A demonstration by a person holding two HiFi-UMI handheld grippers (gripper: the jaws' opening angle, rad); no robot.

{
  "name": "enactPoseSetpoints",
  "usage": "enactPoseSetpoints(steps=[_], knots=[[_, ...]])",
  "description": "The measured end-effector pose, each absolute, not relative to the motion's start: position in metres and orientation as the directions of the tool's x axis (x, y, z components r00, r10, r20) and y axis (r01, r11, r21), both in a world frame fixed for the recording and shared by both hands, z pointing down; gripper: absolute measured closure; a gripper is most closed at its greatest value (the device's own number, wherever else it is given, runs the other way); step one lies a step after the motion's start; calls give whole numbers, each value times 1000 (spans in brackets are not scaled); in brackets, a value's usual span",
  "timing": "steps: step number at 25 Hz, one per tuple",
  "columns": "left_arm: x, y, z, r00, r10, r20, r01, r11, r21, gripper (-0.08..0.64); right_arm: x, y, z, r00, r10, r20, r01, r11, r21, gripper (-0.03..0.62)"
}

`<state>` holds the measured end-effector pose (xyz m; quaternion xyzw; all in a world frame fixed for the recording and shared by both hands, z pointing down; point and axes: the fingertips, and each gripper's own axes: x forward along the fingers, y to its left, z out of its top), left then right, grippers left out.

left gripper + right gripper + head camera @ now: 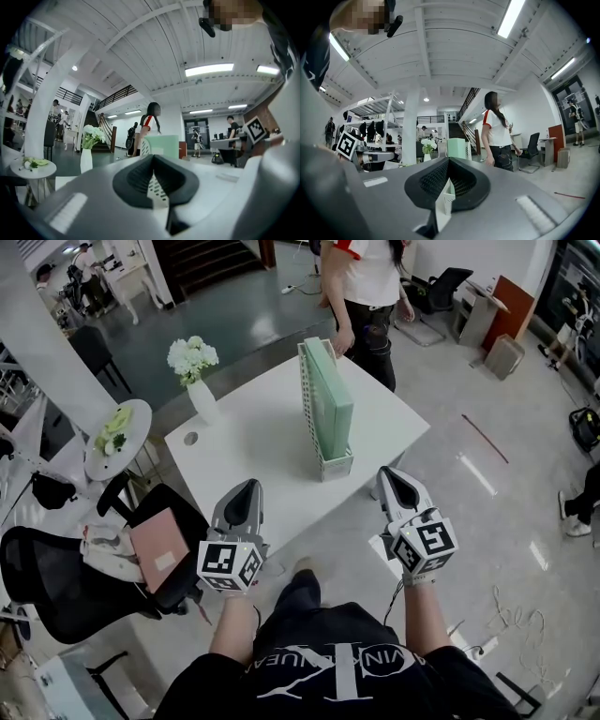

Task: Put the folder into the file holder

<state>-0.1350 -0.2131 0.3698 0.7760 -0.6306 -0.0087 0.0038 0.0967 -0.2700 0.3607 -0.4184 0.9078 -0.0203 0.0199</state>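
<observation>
A pale green folder (328,395) stands upright inside the white perforated file holder (335,463) in the middle of the white table (244,451). Both grippers hover off the table's near edge, short of the holder, pointing toward it. My left gripper (250,487) is shut with nothing in it, and so is my right gripper (388,473). In the left gripper view the folder (165,144) shows beyond the shut left gripper (153,161). In the right gripper view the folder (457,148) stands past the shut right gripper (449,162).
A white vase of flowers (196,373) stands at the table's left corner. A person (367,287) stands at the far side, a hand near the holder. A black chair (141,549) with a pink item and a small round side table (117,437) are to the left.
</observation>
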Motion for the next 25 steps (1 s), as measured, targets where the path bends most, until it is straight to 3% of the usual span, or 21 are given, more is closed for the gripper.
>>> enactPoseSetpoints(steps=[25], knots=[[-136, -205, 369, 203, -979, -9, -979, -203, 11, 560, 95, -259, 358, -657, -753, -20, -753, 658, -32, 586]])
